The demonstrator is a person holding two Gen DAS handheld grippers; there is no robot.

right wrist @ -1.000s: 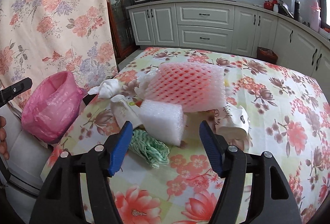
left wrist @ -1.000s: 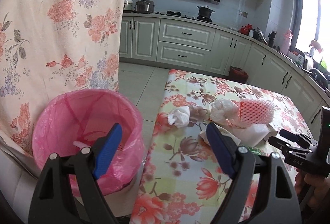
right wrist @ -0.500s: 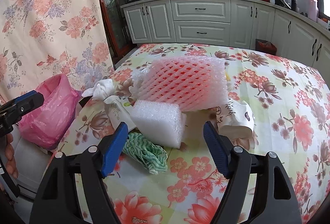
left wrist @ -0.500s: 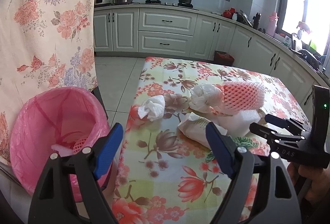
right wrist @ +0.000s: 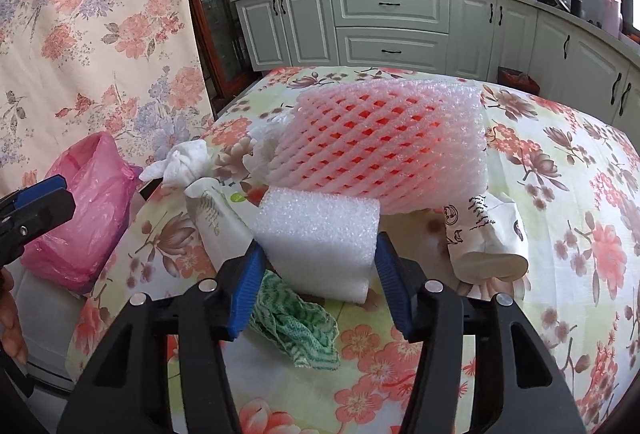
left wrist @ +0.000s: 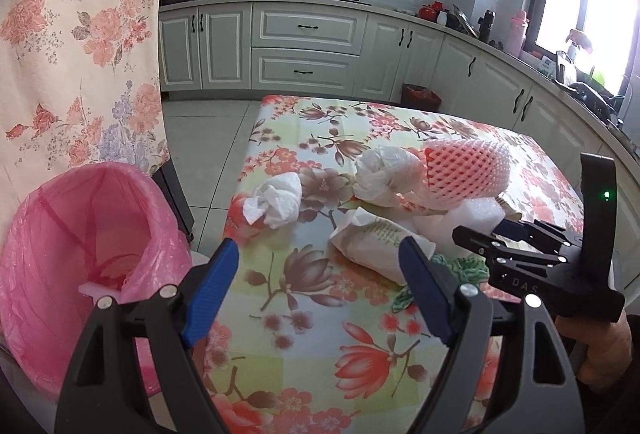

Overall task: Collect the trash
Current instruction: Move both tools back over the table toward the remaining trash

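The right gripper point(right wrist: 318, 284) is closing its blue fingers point(right wrist: 246, 288) around a white foam block point(right wrist: 318, 234) that sits between them on the floral tabletop point(right wrist: 560, 218), the pads right at its sides, though I cannot tell whether they press on it. The block lies in a cluster of trash: a pink foam net sleeve point(right wrist: 384, 142) behind it, a green patterned rag point(right wrist: 296, 326) in front, a printed paper cup point(right wrist: 486, 234) on its side and crumpled tissue point(right wrist: 186, 160). The left gripper point(left wrist: 320, 288) hovers with fingers wide apart and empty above the tabletop's edge, beside the pink-lined trash bin point(left wrist: 52, 254).
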